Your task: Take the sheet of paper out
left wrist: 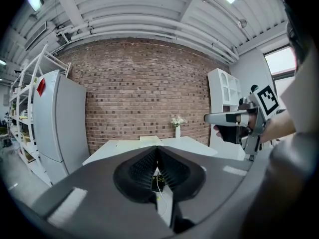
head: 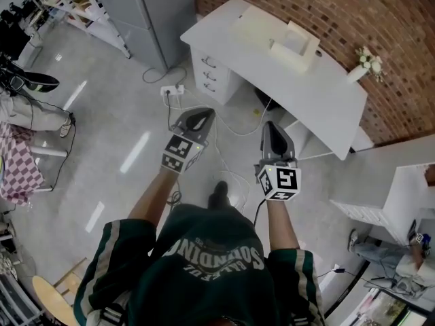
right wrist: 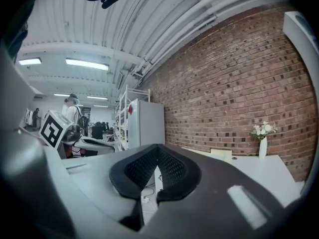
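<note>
We find the left gripper (head: 204,114) and the right gripper (head: 270,125) both fully closed, nothing between the pads, held out over the floor well apart from the white desk (head: 319,94). The sheet of paper cannot be confirmed; we judge it to be the white panel (head: 300,38) standing in the cream unit (head: 262,27) on that desk. Step in hand: the approach. We advise parting one gripper's jaws before arrival, taking the sheet by its free edge, steadying the unit with the other. Count: two grippers, one desk, one unit, one flower vase (head: 360,69)
</note>
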Available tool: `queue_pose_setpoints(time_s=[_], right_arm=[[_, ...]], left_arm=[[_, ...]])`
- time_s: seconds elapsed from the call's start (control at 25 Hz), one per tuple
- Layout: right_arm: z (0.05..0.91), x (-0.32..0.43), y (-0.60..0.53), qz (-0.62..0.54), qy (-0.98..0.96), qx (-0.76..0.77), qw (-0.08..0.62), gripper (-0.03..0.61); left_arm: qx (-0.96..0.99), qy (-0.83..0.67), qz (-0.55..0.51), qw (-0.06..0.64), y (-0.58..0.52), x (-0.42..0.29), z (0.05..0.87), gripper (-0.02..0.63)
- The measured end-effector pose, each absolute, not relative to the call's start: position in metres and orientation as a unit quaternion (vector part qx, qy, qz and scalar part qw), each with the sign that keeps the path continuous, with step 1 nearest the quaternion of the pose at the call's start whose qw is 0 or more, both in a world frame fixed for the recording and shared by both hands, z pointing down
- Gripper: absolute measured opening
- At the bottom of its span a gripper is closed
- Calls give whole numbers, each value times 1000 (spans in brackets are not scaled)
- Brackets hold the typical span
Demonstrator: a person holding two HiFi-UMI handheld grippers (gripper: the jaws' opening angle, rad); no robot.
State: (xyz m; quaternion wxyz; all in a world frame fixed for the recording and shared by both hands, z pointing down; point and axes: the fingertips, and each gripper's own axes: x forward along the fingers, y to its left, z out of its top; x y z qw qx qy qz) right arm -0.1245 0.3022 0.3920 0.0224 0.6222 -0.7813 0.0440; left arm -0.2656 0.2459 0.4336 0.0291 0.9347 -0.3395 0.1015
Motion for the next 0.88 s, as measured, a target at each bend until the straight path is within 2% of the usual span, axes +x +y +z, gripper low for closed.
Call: queue_pose_setpoints(time_s=[0.88], right_arm=[[408,-66,202,65,-796,601,14,0]], left_arm=[[924,-369,95,32,149,-203,433,11]])
